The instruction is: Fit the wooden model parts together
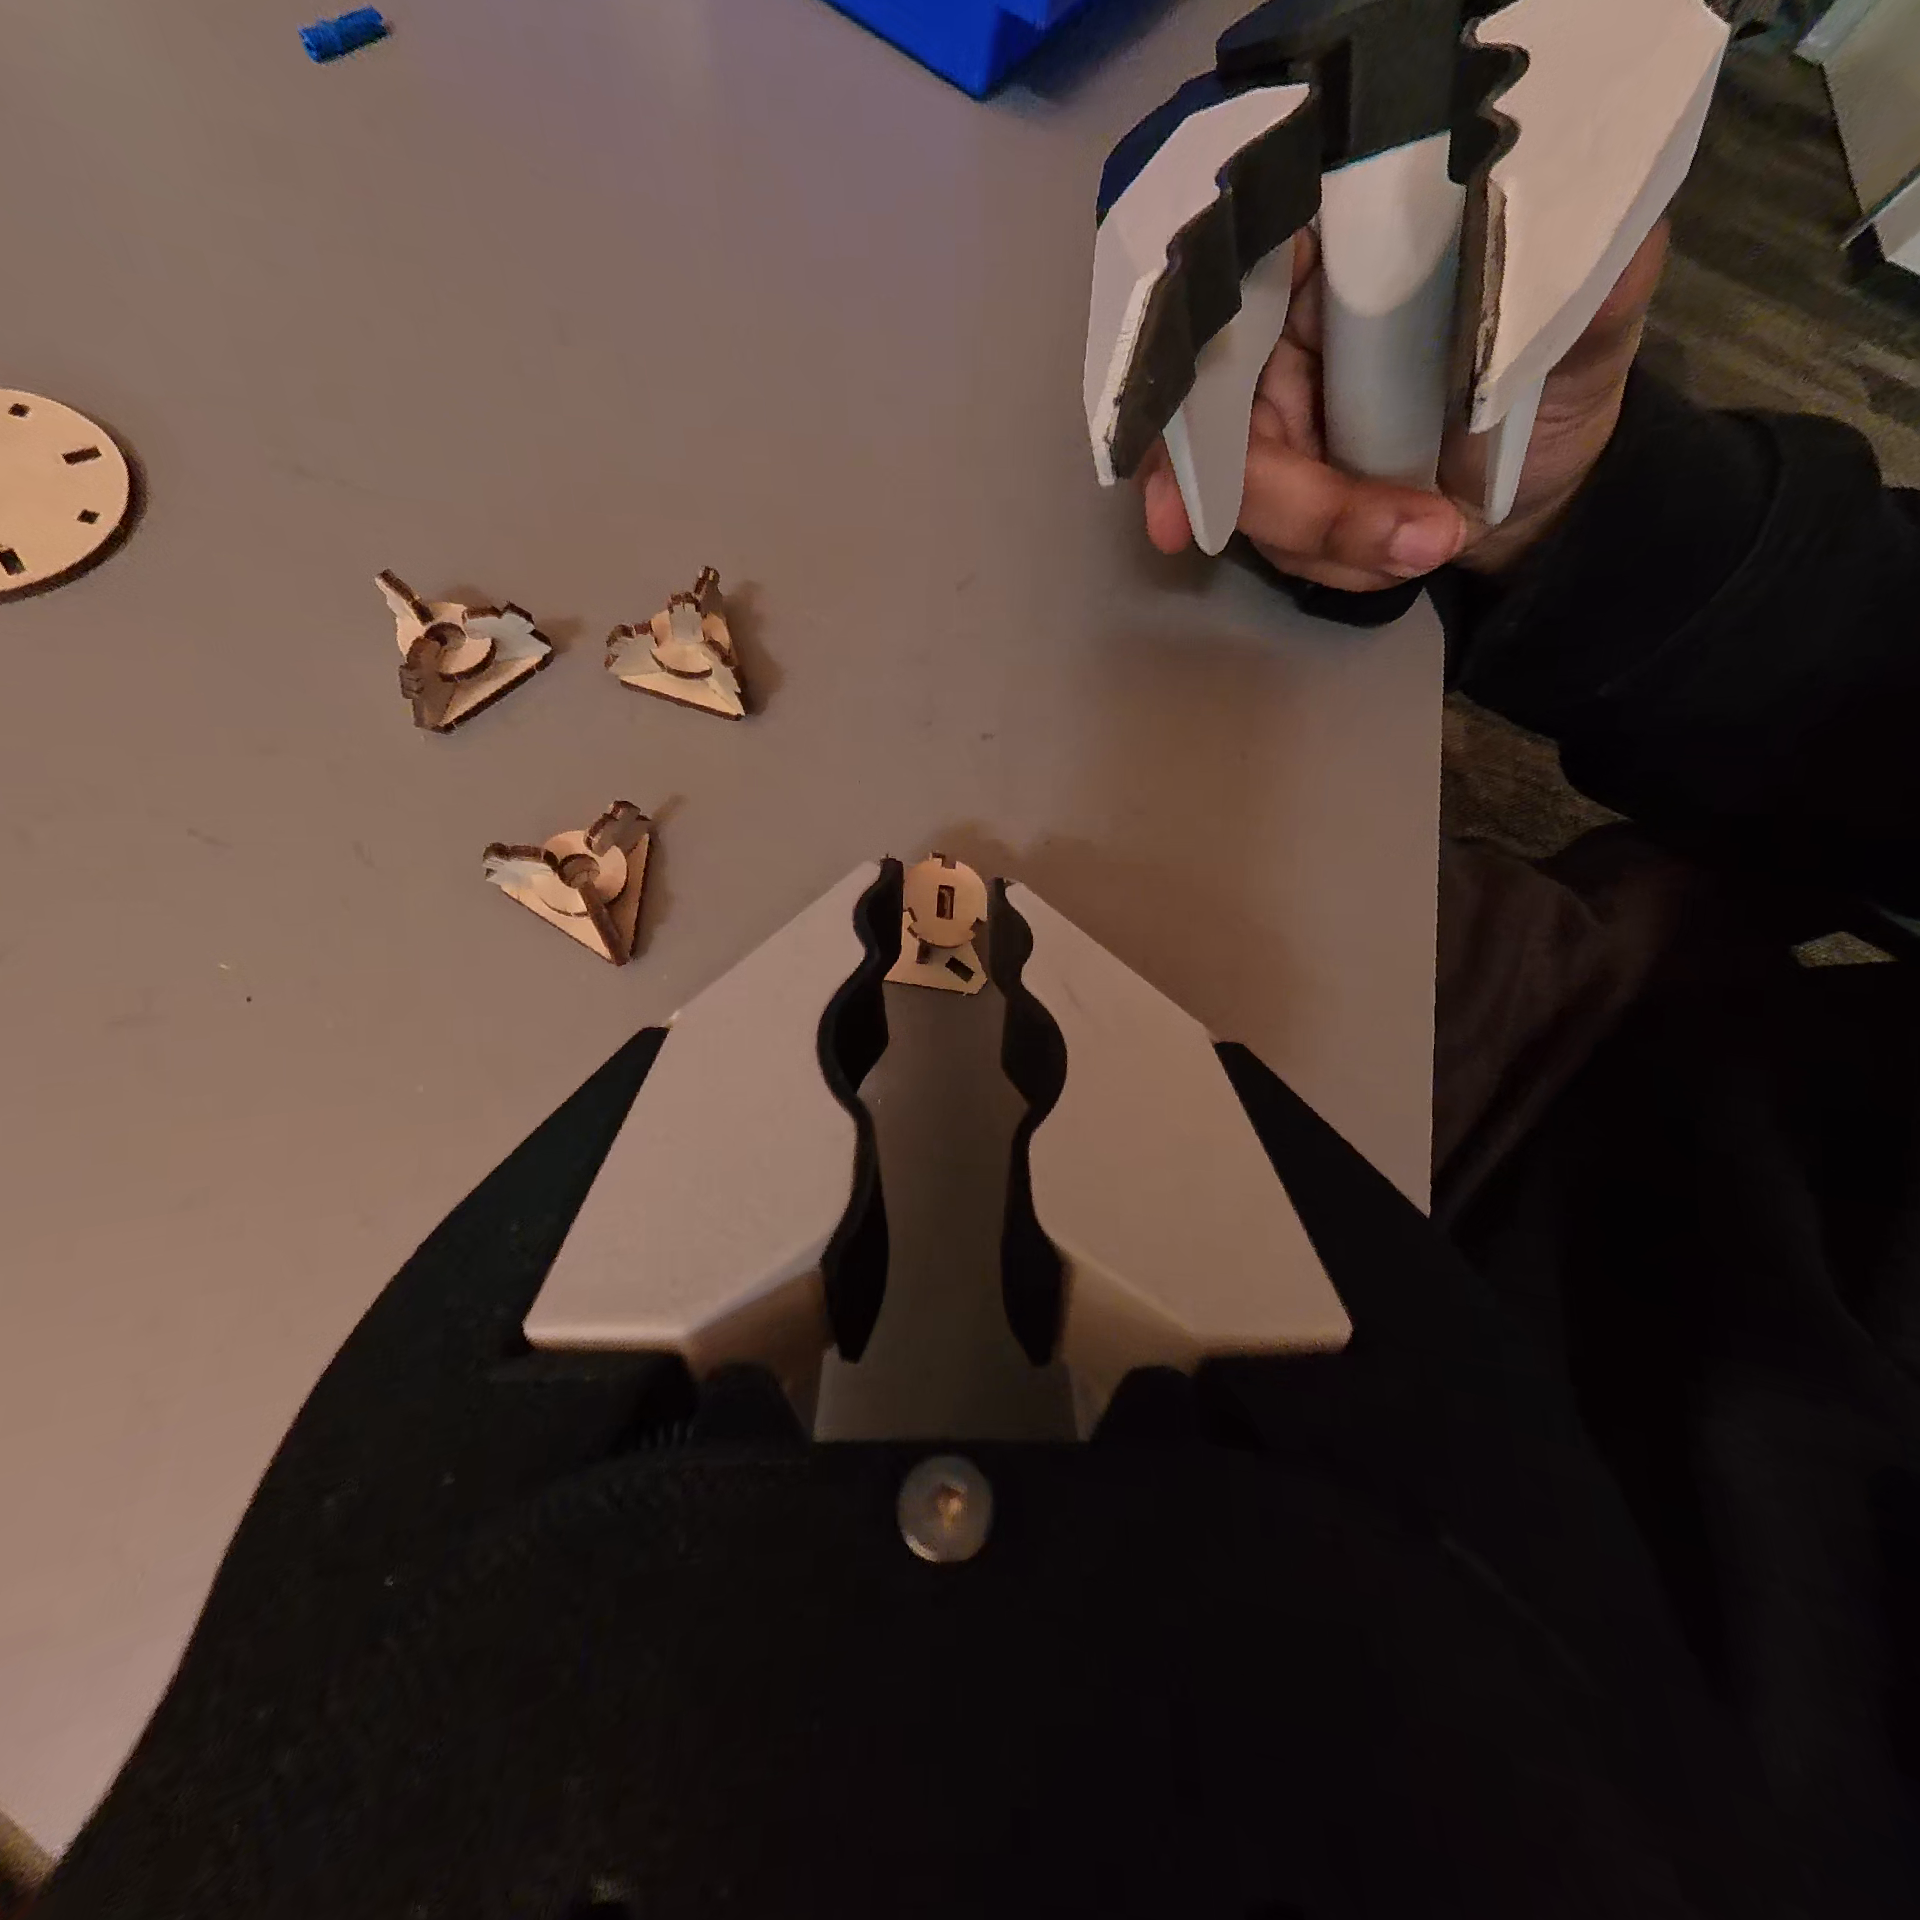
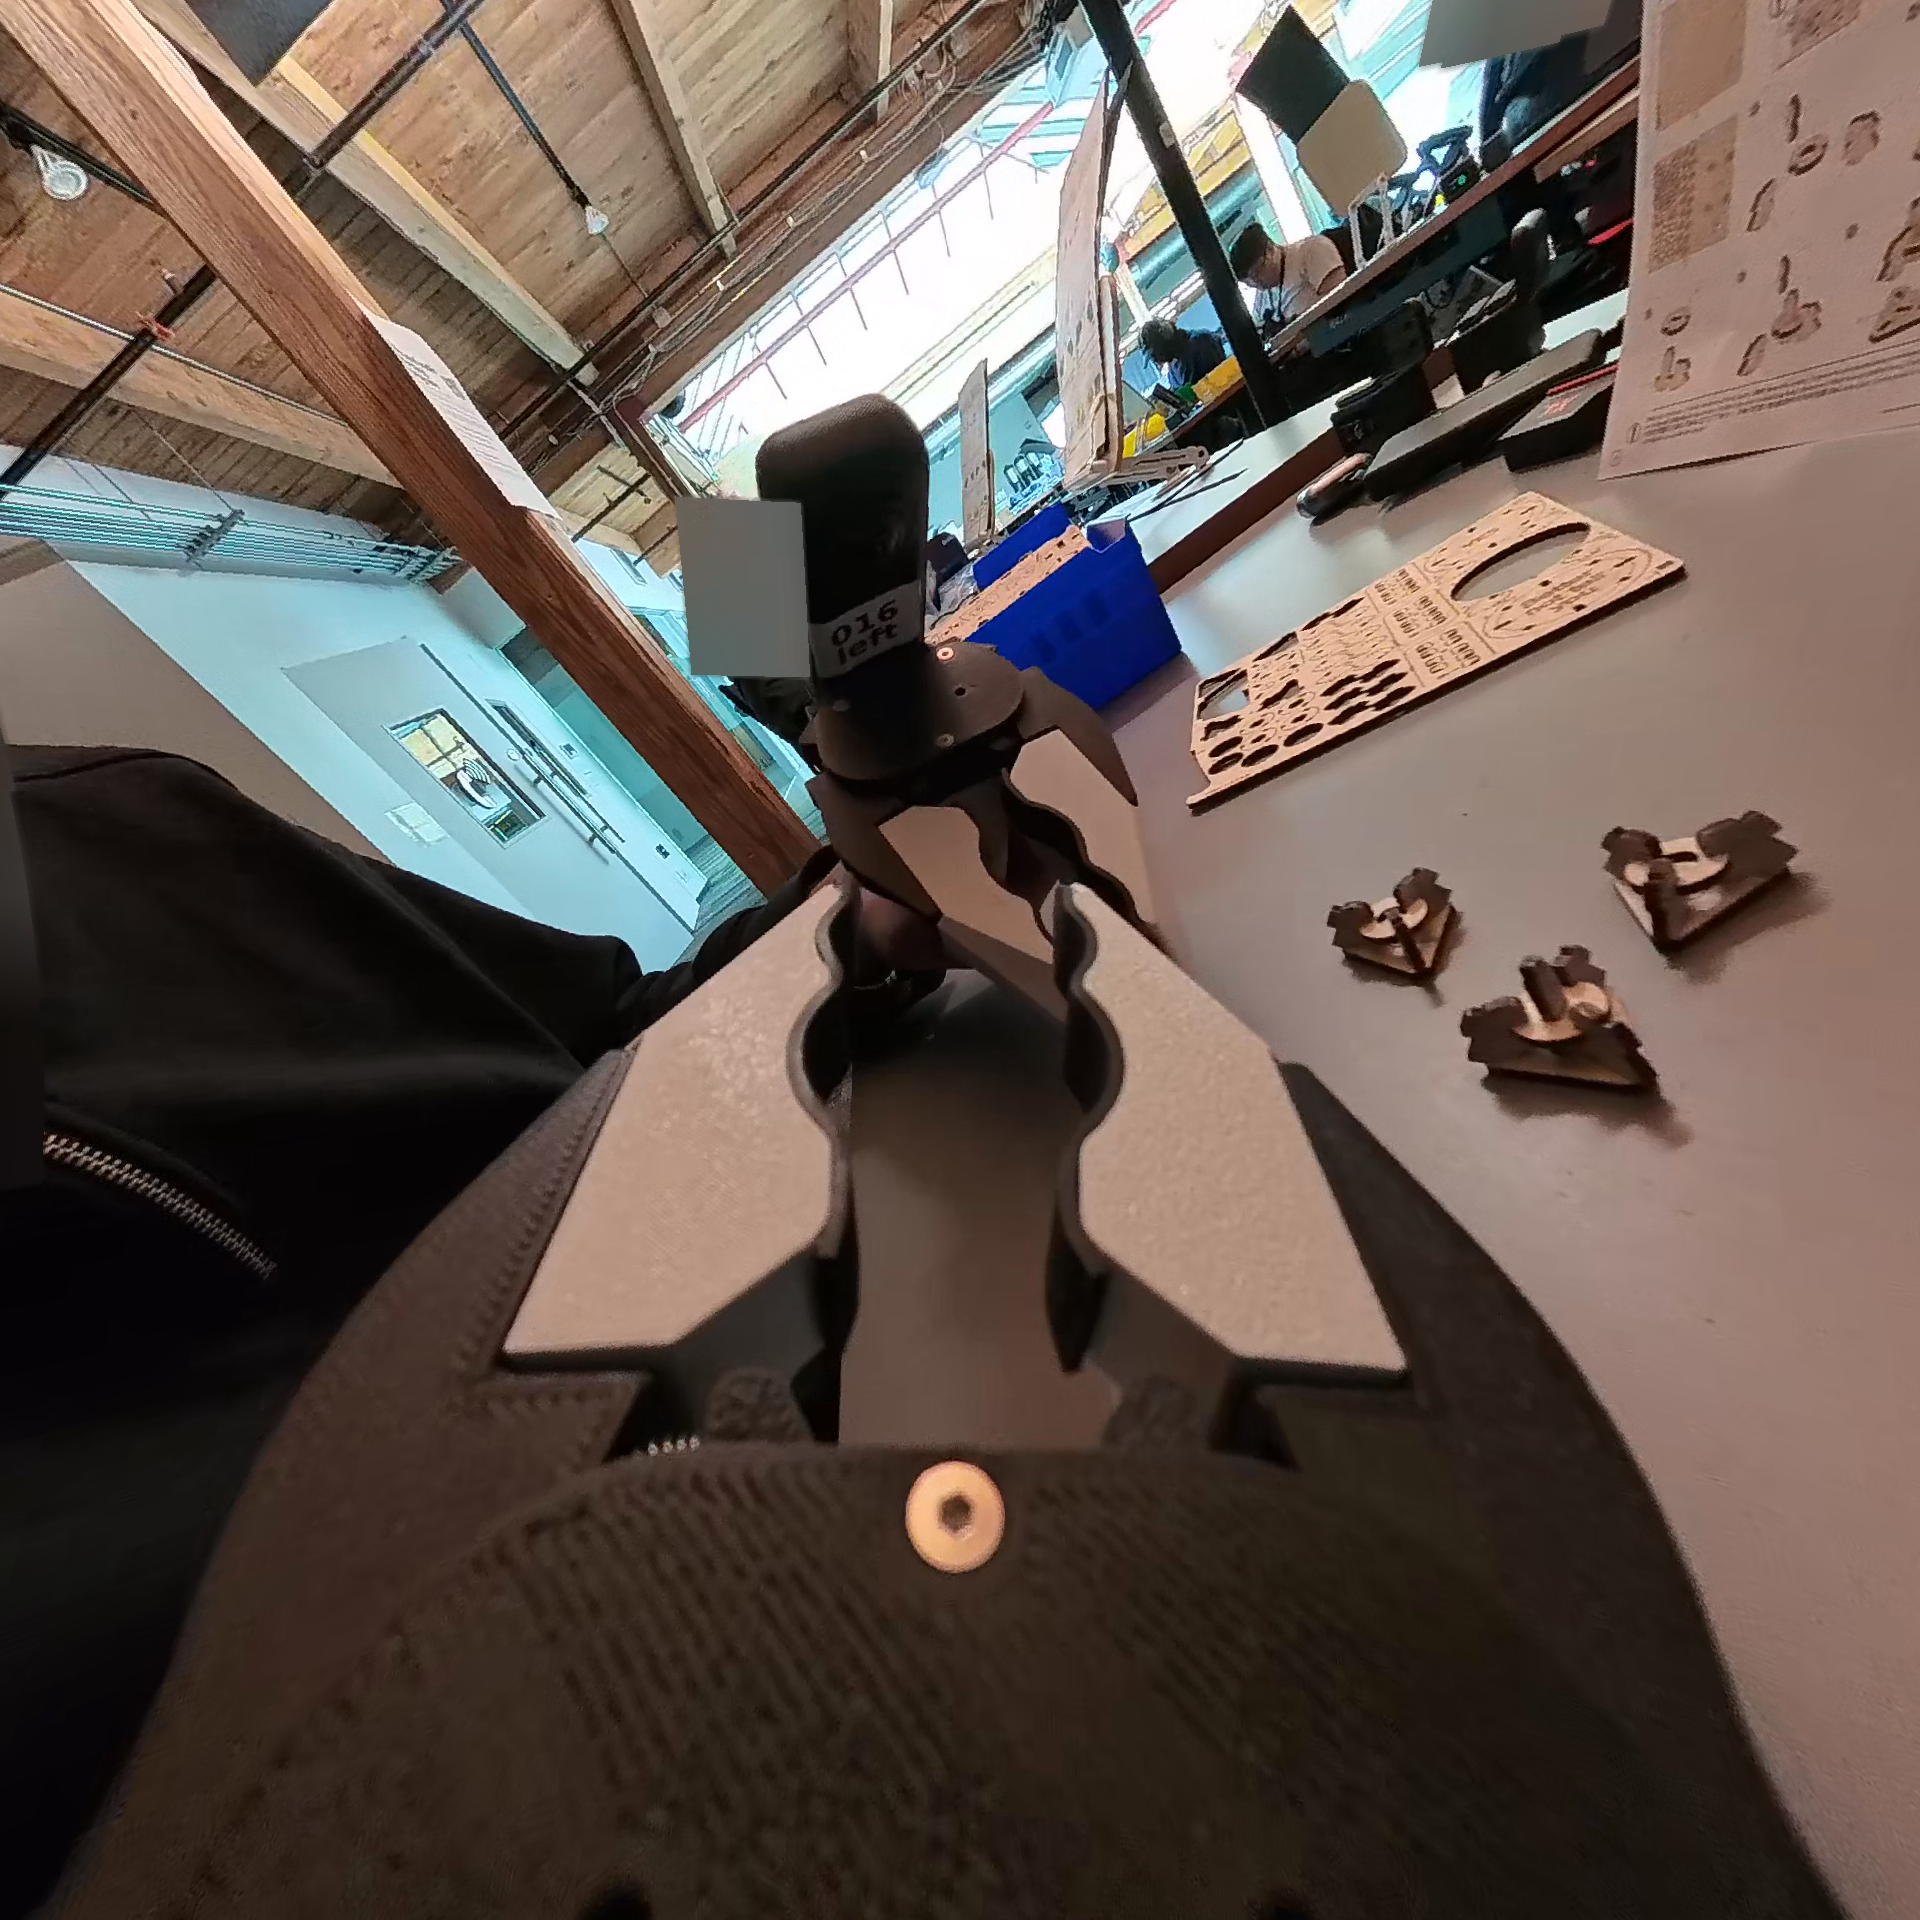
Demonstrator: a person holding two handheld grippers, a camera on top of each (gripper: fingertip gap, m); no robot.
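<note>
Around the three wooden triangle pieces (image 1: 582, 758), bare grey table (image 1: 727, 312) lies open on every side. Beyond them stand a blue bin (image 1: 966, 42) and a wooden disc (image 1: 52, 488).

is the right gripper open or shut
Open: the right gripper shows a clear gap between its fingertips, with nothing between them.

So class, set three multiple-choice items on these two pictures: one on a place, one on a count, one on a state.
1. Where is the blue bin?
A. far side of the grey table
B. floor
C. on the wooden sheet

2. How many triangular wooden assemblies lie loose on the table?
A. one
B. three
C. five

3. What is between the left gripper fingers?
A. nothing
B. blue spring
C. small wooden piece

Answers: 1 A, it stands beyond the cut-out sheet; 2 B, three show in both views; 3 C, the piece sits between the fingertips.
</note>
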